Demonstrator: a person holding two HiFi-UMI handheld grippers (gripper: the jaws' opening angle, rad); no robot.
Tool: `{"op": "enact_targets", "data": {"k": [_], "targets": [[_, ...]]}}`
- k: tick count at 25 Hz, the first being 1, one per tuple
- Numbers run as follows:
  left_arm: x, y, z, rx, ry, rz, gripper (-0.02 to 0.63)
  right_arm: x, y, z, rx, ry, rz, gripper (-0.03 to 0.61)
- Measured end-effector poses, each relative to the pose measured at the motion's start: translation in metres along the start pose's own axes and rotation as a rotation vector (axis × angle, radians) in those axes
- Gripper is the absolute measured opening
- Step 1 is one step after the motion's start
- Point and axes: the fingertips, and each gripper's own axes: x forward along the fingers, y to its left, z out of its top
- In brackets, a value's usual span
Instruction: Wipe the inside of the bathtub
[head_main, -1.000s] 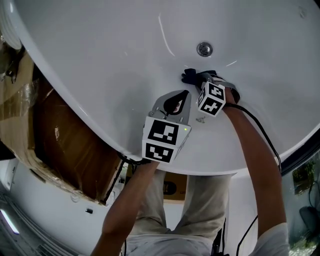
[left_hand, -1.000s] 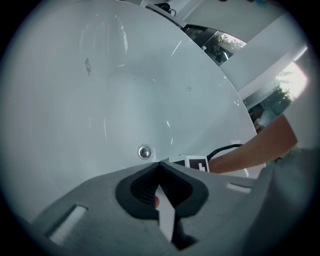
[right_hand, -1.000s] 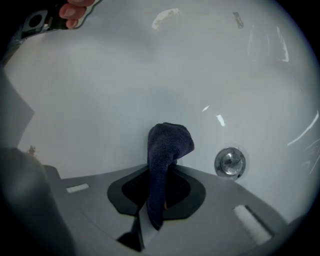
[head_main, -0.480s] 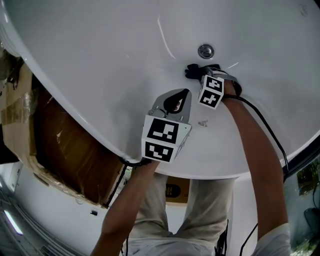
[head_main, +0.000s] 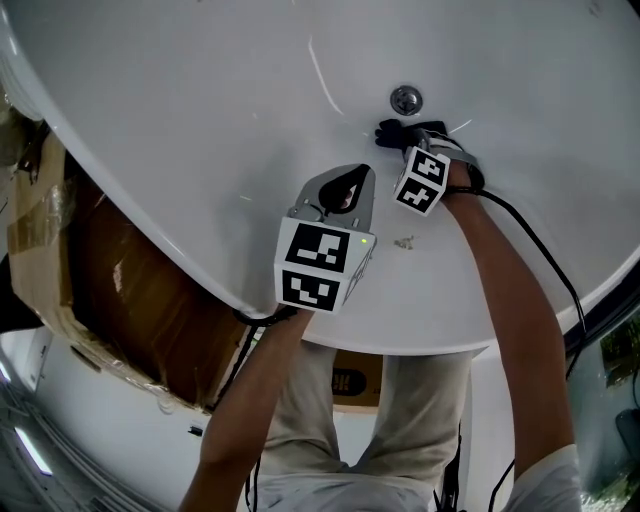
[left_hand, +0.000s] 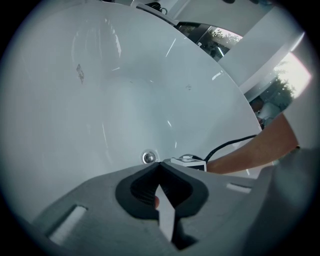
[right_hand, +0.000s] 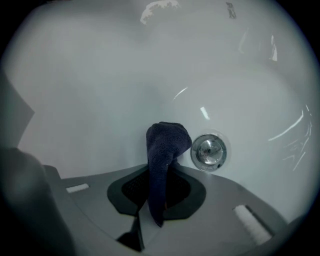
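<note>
1. The right gripper is clamped on a dark blue cloth. The cloth sticks out past the jaw tips and its bunched end presses on the white wall of the bathtub.
2. In the right gripper view, the chrome drain sits at 3 o'clock of the cloth, just beside it. The two do not clearly touch.
3. In the head view, the right gripper reaches deep into the tub, with the cloth at its tip. The drain is at 12 o'clock of the cloth.
4. The right gripper's marker cube hides most of the hand behind it. A black cable trails from there along the forearm toward 5 o'clock.
5. The left gripper hovers at 7 o'clock of the right one, over the near slope of the tub. Its jaws are pressed together with nothing between them.
6. In the left gripper view, the left gripper fills the lower frame with its own body. The right cube blocks the cloth from sight.
7. A few small specks lie on the tub surface at 5 o'clock of the left gripper.
8. A taped cardboard box stands outside the tub rim at 8 o'clock.
</note>
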Motion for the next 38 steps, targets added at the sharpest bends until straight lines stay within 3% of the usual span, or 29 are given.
{"op": "enact_targets", "data": {"k": [20,29,38], "targets": [[-0.049,-0.029,0.048,0.064,-0.042,0.009,-0.002,-0.124,0.029,0.000,0.147,-0.130,0.038,0.049],[-0.087,-0.049,0.068,0.140,-0.046,-0.008,-0.002,-0.180,0.059,0.008,0.184,-0.172,0.034,0.049],[-0.107,-0.046,0.084,0.211,-0.048,-0.008,-0.002,-0.225,0.092,0.031,0.143,-0.231,0.076,0.049]]}}
